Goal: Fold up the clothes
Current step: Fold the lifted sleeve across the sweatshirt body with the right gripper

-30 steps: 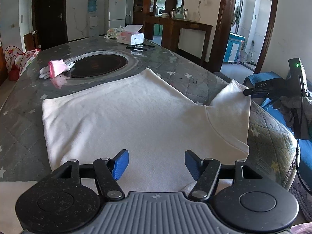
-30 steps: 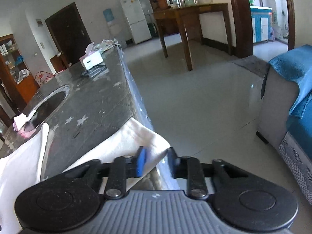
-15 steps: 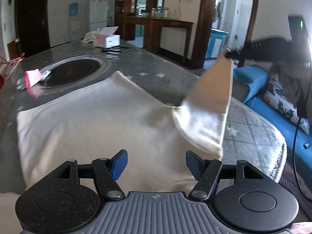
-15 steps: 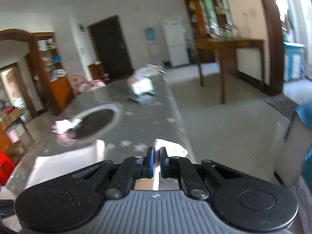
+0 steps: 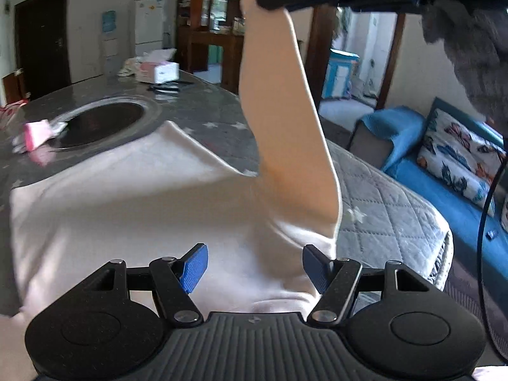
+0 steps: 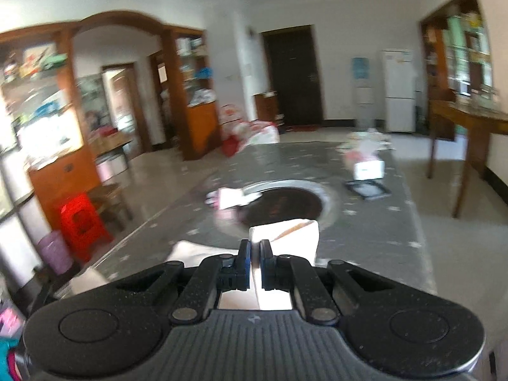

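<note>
Two grippers work one garment. Left gripper (image 5: 252, 265), jaws spread wide and empty, hovers low over the cream shirt (image 5: 127, 197) lying flat on the table (image 5: 216, 108). Right gripper (image 6: 253, 262), jaws clamped on the sleeve (image 5: 285, 120), holds it high, likely for folding inward.

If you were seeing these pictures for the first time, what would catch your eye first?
A cream sleeve pulled up high off the table, pinched at its tip by the right gripper. Below it, the rest of the cream garment lies spread on the grey star-patterned table, with the left gripper open over its near edge.
</note>
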{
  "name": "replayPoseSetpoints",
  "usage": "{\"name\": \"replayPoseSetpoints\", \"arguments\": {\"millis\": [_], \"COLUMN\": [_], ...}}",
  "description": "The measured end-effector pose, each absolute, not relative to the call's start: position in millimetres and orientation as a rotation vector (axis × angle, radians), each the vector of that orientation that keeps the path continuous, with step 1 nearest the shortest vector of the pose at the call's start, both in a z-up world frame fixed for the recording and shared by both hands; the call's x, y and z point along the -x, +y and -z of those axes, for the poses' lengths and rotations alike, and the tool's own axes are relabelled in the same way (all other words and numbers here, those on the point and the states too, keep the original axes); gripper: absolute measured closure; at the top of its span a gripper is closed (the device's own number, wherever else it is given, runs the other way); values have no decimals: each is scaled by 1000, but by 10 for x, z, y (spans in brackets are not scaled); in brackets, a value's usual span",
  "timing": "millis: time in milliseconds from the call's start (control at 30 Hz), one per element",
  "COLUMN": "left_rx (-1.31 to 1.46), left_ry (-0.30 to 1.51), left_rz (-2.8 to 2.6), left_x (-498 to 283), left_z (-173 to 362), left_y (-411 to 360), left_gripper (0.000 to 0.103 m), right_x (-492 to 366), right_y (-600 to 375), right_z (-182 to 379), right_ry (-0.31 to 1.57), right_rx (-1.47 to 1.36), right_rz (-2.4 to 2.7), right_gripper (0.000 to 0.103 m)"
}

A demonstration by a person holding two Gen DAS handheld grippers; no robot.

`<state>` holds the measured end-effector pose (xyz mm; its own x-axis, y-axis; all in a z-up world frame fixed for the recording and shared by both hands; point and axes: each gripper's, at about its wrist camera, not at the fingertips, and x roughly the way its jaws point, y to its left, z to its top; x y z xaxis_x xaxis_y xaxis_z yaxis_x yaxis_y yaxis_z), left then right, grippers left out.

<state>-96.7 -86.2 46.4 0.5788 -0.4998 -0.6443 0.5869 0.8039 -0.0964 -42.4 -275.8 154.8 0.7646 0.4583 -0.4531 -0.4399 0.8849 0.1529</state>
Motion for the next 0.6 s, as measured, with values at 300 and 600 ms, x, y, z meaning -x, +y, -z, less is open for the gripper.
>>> {"name": "replayPoseSetpoints", "arguments": {"millis": [300, 600], "left_rx": [-50, 16], "left_ry": [703, 731], "left_rz": [464, 369], "left_x": [1054, 1185], "left_z": [-558, -467], "left_y": [-91, 319], "left_gripper": [29, 27], "right_x": [488, 682], "right_y": [-1989, -1426], "right_z": [-1443, -1074], "right_ry": [566, 705], "right_rx": [52, 189], "right_rz": [-693, -839], "right_gripper": [98, 98]}}
